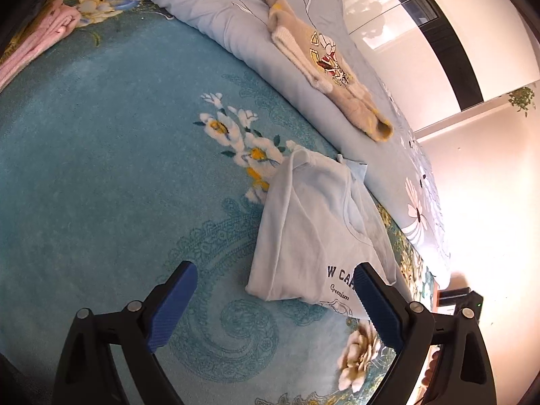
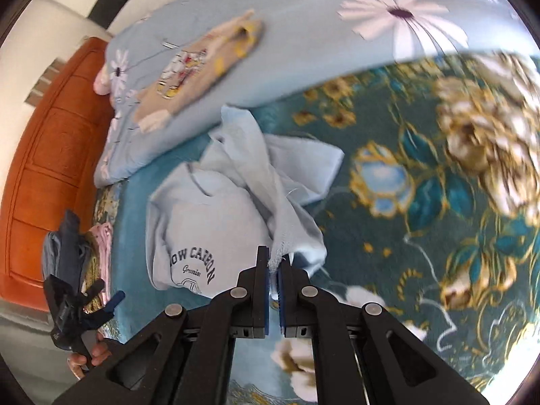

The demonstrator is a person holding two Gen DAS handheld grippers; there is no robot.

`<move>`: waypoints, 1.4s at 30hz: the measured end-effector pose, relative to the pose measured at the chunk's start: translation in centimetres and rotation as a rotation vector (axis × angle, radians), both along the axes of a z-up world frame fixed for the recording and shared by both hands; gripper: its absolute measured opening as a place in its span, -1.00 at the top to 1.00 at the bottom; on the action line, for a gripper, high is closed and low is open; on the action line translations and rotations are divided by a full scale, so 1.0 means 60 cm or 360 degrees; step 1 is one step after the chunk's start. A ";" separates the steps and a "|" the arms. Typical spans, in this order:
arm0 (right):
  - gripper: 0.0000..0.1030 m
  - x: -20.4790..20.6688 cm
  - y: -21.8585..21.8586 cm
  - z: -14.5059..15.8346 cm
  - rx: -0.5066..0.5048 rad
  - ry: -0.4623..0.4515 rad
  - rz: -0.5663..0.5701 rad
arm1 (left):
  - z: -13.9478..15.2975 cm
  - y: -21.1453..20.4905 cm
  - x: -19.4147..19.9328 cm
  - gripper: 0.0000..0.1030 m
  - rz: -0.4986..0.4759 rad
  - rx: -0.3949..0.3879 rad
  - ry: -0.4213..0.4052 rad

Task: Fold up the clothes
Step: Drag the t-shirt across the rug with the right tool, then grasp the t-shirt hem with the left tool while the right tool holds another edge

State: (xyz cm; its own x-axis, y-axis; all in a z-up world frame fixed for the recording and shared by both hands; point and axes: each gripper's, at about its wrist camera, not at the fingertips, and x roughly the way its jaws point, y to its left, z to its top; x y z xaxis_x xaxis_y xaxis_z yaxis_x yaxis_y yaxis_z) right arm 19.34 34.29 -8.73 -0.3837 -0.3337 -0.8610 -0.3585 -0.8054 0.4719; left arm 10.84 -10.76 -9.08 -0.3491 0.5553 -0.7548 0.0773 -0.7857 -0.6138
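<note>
Right hand-held gripper (image 2: 274, 266) pinches one pale-blue shirt (image 2: 216, 222); left hand-held gripper (image 1: 275, 287) gapes empty.

White walls (image 1: 489, 175) and an orange wooden headboard (image 2: 50, 155) flank the teal floral bedspread (image 1: 101, 168).

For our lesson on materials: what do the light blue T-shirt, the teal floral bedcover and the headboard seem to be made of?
Light blue T-shirt: soft cotton-like knit, matte; it creases limply and carries printed lettering.
Teal floral bedcover: probably plush, napped fabric; its surface looks fuzzy.
Headboard: apparently wood, reddish-brown with a smooth satin finish and carved panels.
</note>
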 end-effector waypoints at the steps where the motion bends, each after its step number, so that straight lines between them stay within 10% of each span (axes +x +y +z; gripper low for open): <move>1: 0.92 0.008 0.007 -0.021 -0.0006 -0.0050 -0.0005 | -0.006 0.008 -0.006 -0.86 -0.0003 -0.0036 -0.0023; 10: 0.87 -0.001 0.004 -0.019 0.0098 -0.0144 0.0189 | -0.060 0.084 -0.069 -0.55 -0.0088 -0.0259 -0.0134; 22: 0.80 -0.046 0.009 0.031 0.0194 0.0011 0.0186 | -0.103 0.105 -0.098 0.91 -0.0079 -0.0356 -0.0219; 29: 0.77 -0.131 -0.029 0.017 0.0151 0.0096 0.0201 | -0.076 0.022 -0.065 0.94 0.0161 -0.0408 -0.0120; 33: 0.27 -0.184 -0.058 -0.001 0.0249 0.0103 0.0259 | -0.050 -0.056 -0.036 0.94 0.0365 -0.0483 -0.0046; 42: 0.23 -0.248 -0.094 -0.080 0.0259 -0.0089 0.0287 | -0.068 -0.123 -0.024 0.93 0.0588 -0.0431 -0.0080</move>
